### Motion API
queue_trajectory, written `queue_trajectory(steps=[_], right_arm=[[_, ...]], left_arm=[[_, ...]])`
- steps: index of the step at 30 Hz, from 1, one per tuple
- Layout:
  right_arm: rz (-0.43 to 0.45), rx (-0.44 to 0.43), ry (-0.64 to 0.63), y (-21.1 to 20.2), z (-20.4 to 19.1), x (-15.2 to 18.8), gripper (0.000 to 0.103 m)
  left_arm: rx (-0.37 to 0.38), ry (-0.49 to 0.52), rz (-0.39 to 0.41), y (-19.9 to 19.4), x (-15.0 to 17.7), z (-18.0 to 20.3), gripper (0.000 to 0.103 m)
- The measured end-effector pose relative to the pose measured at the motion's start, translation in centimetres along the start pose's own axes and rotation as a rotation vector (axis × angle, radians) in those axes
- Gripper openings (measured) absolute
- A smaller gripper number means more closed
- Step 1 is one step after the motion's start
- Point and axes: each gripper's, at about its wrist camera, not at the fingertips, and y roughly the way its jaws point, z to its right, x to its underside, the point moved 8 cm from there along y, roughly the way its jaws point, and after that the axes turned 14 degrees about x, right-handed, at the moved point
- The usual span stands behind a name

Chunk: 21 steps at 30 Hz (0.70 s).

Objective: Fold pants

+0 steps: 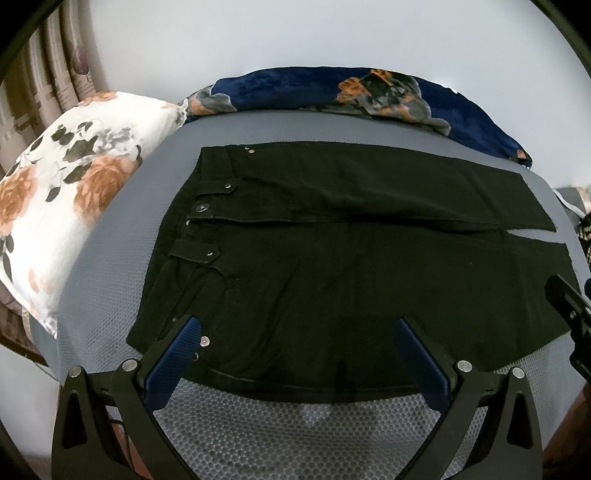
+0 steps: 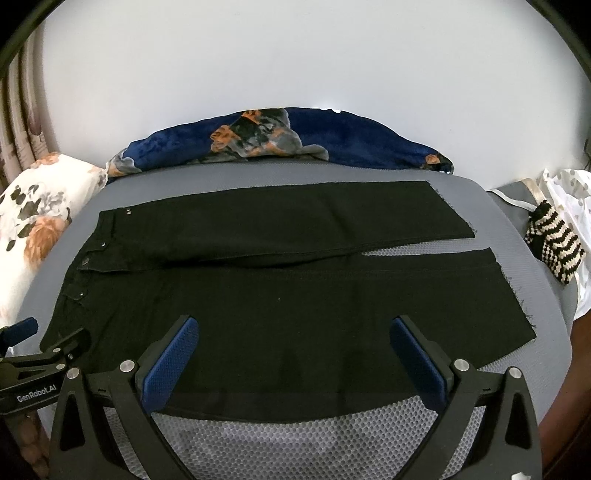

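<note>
Left wrist view, from its left side: a floral pillow [image 1: 62, 192] leans at the edge of the grey mesh bed [image 1: 295, 424], and a navy blanket [image 1: 332, 92] is bunched along the far side against a pale wall [image 1: 295, 33]. Black pants [image 1: 332, 266] lie flat across the bed, waistband with its metal buttons toward the pillow, legs running rightward, the two hems slightly apart. The left gripper [image 1: 295, 332] hangs over the near edge of the pants by the waist, jaws wide, its blue pads [image 1: 173, 362] holding nothing. At the right border the other tool's black frame shows. Right wrist view, again from the left: the left tool's body sits low at the border beside the pillow, then the pants' waist, the legs, and the frayed hems near the bed's right edge. The right gripper [image 2: 295, 332] hovers over the near leg, jaws wide and empty. A striped knit item [image 2: 554, 247] lies past the hems beside a white bag [image 2: 569, 192].
</note>
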Motion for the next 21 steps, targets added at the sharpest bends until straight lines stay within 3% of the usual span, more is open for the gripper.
queue_trajectory(steps=[21], right_arm=[[0.001,0.005,-0.002,0.16,0.05,-0.07,0.103]], left_arm=[[0.003,0.0,-0.001,0.11,-0.06,0.15,0.103]])
